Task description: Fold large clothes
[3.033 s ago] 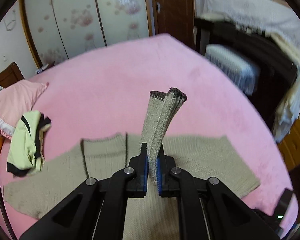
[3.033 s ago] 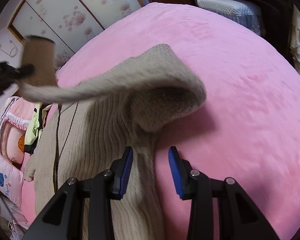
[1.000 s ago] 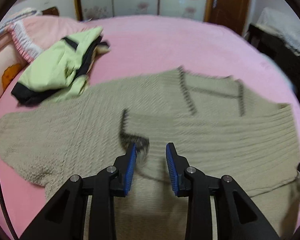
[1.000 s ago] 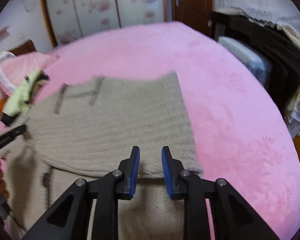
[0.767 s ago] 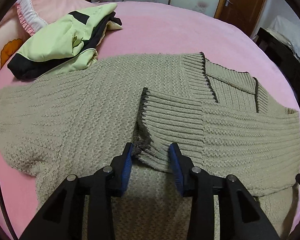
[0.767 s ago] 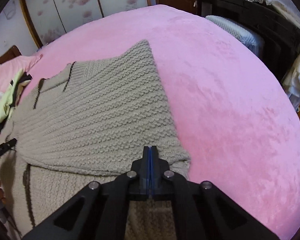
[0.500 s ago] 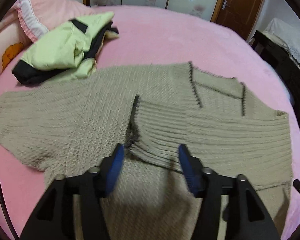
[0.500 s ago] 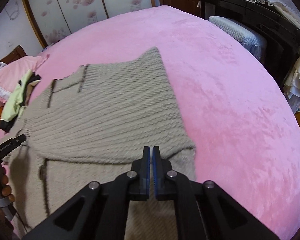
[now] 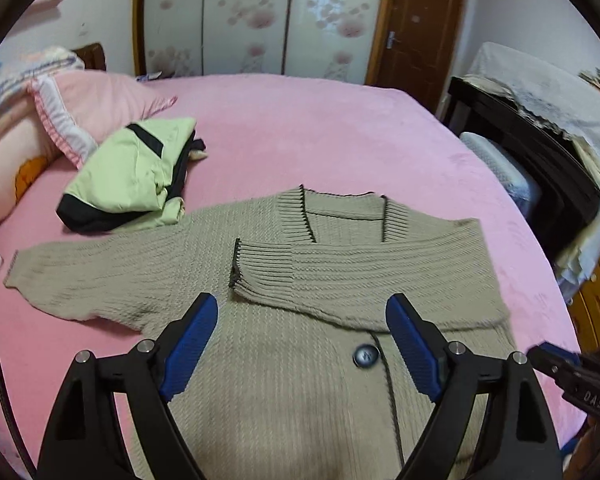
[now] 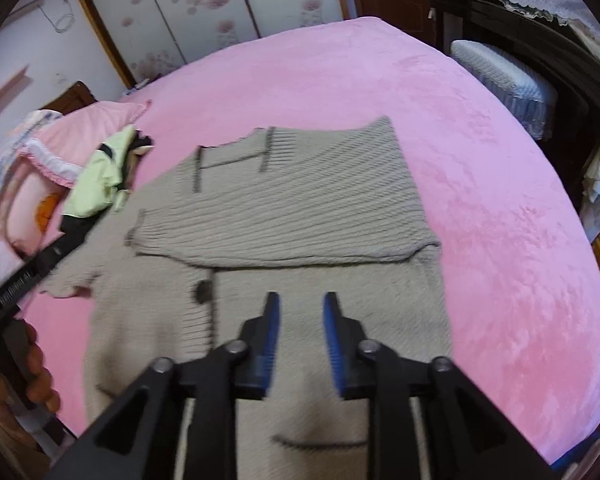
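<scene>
Pink bed: carries everything. Beige knit cardigan lies flat across the near half of it, front up, dark button showing at the placket.

Change over the last three seconds: the right sleeve, then held up in the left gripper, is now released and lies folded across the chest, its ribbed cuff near the middle just below the neckline. Left gripper has gone from pinching the cuff to jaws spread wide, empty, above the body panel. Right gripper was pressed together half a second ago; its jaws now stand partly apart, holding nothing, over the lower body.

Judgement: first sleeve fold done. Left sleeve is not yet folded, stretched out toward the pillow side; likely next.

Surroundings: a bundled lime-green and black garment sits just beside the outstretched sleeve's upper edge, possibly touching, with a pink pillow behind it. Neither blocks an inward fold. Dark furniture stands beside the bed, well apart.
</scene>
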Demonstrator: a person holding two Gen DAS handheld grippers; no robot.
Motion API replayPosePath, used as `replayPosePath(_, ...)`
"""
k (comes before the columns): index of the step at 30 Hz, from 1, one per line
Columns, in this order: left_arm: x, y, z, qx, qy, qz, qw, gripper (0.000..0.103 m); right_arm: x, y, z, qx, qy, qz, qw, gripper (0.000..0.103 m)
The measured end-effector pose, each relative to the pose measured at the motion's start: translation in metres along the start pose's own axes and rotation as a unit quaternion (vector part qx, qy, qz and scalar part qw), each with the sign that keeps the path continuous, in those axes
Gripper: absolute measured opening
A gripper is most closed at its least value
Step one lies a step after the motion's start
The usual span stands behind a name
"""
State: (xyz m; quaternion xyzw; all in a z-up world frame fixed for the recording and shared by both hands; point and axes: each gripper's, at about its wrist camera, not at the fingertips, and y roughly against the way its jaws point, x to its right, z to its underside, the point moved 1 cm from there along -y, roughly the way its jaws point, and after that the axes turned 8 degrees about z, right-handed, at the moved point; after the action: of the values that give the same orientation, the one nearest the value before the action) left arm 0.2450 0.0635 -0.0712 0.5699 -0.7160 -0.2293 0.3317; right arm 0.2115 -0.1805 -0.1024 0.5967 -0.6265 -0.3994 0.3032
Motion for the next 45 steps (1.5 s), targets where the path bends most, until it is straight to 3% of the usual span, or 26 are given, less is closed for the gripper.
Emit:
replayPosePath(5,0.003,0.046,0.014,0.000,-0.007,0.016,0.9998,0.087,-0.027,0.033,0.008,0.014,0.016,-0.011,1.000,0.031)
replayPosePath(9,-0.004,0.074,0.027,-0.007,-0.009,0.008,0.9999,0.087,-0.046,0.059,0.019,0.042,0.025,-0.008,0.999,0.031)
replayPosePath(18,-0.030,0.129,0.066,0.007,0.013,-0.001,0.9999,0.087,-0.079,0.090,0.055,0.054,0.032,-0.032,0.997,0.031)
replayPosePath(22,-0.052,0.153,0.082,0.018,0.046,0.009,0.9988,0.087,-0.098,0.095,0.068,0.059,0.049,-0.033,0.997,0.031)
replayPosePath(33,-0.133,0.208,0.098,0.086,0.100,-0.047,0.9902,0.087,-0.181,0.117,0.077,0.107,0.119,-0.062,0.985,0.031)
replayPosePath(37,-0.167,0.217,0.089,0.081,0.107,-0.073,0.9882,0.087,-0.227,0.121,0.074,0.137,0.182,-0.047,0.972,0.031)
replayPosePath(45,-0.247,0.215,0.081,0.105,0.165,-0.141,0.9705,0.094,-0.301,0.096,0.058,0.125,0.222,-0.062,0.965,0.031)
